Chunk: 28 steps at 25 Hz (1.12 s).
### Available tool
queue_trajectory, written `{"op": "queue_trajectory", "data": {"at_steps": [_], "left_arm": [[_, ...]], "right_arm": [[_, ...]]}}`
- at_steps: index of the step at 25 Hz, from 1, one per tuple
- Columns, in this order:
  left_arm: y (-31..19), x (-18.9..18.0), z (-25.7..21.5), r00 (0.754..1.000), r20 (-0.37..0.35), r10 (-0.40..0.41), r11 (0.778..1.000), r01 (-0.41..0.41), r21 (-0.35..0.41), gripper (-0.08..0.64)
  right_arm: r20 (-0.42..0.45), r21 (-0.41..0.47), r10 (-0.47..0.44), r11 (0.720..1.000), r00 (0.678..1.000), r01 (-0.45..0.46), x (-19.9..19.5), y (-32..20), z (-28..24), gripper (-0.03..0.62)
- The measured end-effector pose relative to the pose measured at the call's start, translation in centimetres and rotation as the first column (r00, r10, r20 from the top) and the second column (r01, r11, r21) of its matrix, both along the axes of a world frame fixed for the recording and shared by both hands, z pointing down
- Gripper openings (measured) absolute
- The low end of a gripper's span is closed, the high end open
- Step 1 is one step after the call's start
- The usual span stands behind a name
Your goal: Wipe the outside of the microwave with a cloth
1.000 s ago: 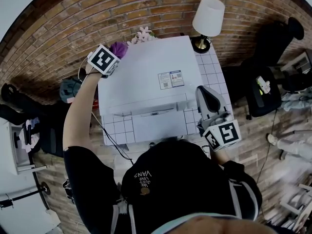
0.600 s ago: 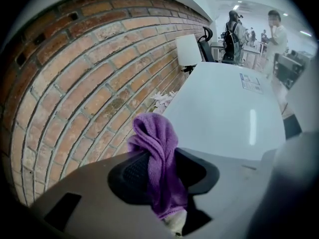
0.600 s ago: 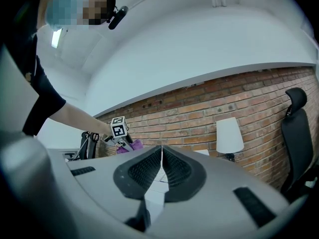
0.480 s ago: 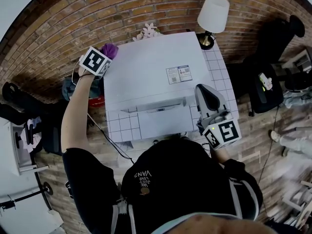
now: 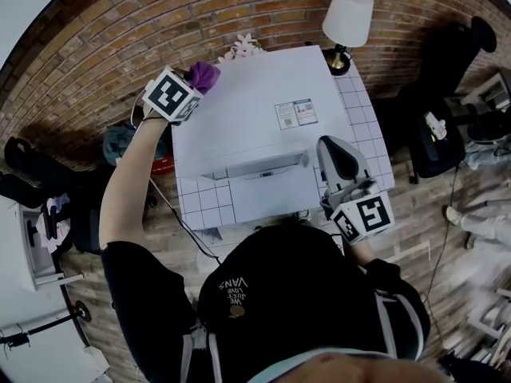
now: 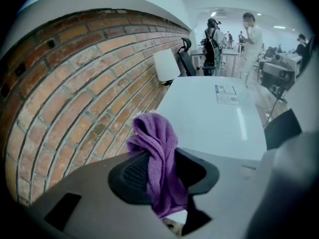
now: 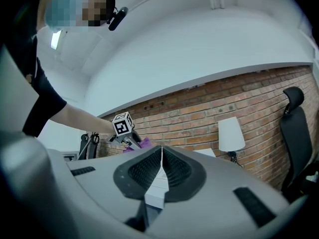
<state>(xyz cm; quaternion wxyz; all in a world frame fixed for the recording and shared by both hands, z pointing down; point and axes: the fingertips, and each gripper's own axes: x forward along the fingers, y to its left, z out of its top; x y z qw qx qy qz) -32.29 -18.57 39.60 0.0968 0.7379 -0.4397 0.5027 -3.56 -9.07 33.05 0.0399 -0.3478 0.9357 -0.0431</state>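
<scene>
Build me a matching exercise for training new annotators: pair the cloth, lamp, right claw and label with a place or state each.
1. purple cloth
2. lamp
3. right claw
4. label

A. shut, holding nothing
B. stuck on top of the microwave
C. pinched in the left claw
D. standing by the brick wall, behind the microwave

Pairs: 1-C, 2-D, 3-A, 4-B

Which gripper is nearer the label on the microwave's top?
Right. The right gripper is right of the label; the left gripper holds the purple cloth at the microwave's far left corner.
</scene>
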Motion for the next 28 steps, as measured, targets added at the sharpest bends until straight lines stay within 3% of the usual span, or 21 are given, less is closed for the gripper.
{"op": "queue_trajectory", "data": {"at_steps": [6, 12, 22, 28], "left_arm": [[-1.9, 8.7, 0.0, 0.984, -0.014, 0.175, 0.984, -0.175, -0.009, 0.146], [-4.2, 16.7, -0.7, 0.951, -0.036, 0.306, 0.952, -0.306, 0.014, 0.146], [-7.2, 26.7, -0.8, 0.903, -0.029, 0.428, 0.904, -0.427, 0.014, 0.146], [-7.6, 30.3, -0.1, 0.884, -0.039, 0.466, 0.884, -0.467, -0.026, 0.146]], "right_arm": [[0.005, 0.003, 0.031, 1.000, 1.000, -0.031, 2.0, -0.4, -0.1, 0.006], [-0.002, -0.002, 0.057, 0.998, 0.998, -0.057, 4.9, -1.5, 0.2, 0.006], [0.002, -0.003, 0.099, 0.995, 0.995, -0.099, 9.5, -3.6, 0.4, 0.006], [0.005, -0.019, 0.115, 0.993, 0.993, -0.115, 11.2, -4.3, 0.7, 0.006]]}}
